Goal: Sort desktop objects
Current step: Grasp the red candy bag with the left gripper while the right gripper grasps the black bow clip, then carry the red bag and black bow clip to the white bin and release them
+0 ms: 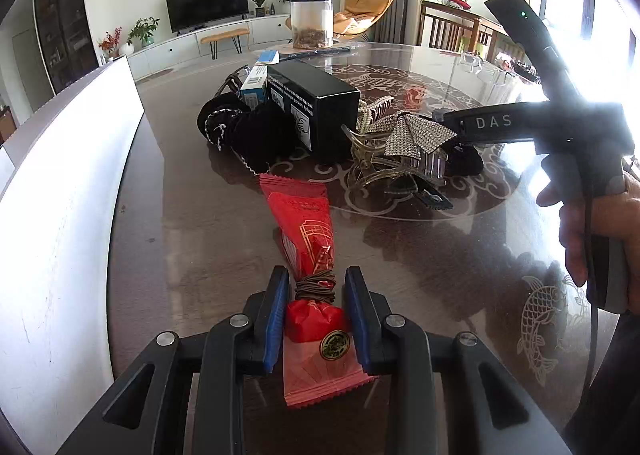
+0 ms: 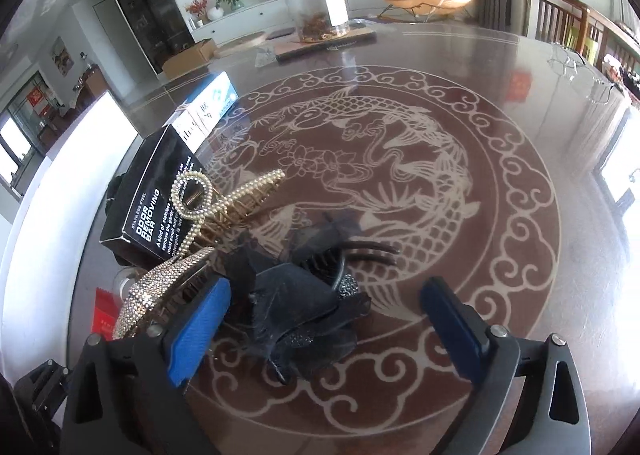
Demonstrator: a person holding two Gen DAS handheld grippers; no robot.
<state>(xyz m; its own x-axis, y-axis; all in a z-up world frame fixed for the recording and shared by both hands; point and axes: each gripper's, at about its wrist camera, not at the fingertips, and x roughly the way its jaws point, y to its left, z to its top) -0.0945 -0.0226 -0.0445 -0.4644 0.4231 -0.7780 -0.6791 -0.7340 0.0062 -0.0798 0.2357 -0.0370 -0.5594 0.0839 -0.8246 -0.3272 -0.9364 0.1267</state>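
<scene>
Left wrist view: my left gripper [image 1: 316,295] pinched a red snack packet [image 1: 310,251] between its blue pads [image 1: 276,319], at the waist where a brown elastic band [image 1: 316,287] was wound around it; a round gold seal [image 1: 334,344] showed on the wrapper, its writing too small to read. The packet's far end lay on the glass-topped table [image 1: 420,255]. Beyond it stood a black box [image 1: 316,103], its print inverted, with a blue-and-white carton [image 1: 255,85] and a black fabric piece [image 1: 248,127] beside it, and a rhinestone hair claw [image 1: 416,139] to the right. The other tool's arm bore the letters "DAS". A clear jar [image 1: 311,20] stood far back.

Right wrist view: my right gripper [image 2: 324,327] was spread, its pads not pressing, astride a black mesh hair clip [image 2: 304,315] lying on the dragon inlay [image 2: 400,159]. The left finger [image 2: 200,327] nearly touched the rhinestone claw [image 2: 160,295]. Behind, a pearl clip [image 2: 224,199] leaned against the box [image 2: 148,199] marked "STAINLESS STEEL ODOR REMOVING BAR".
</scene>
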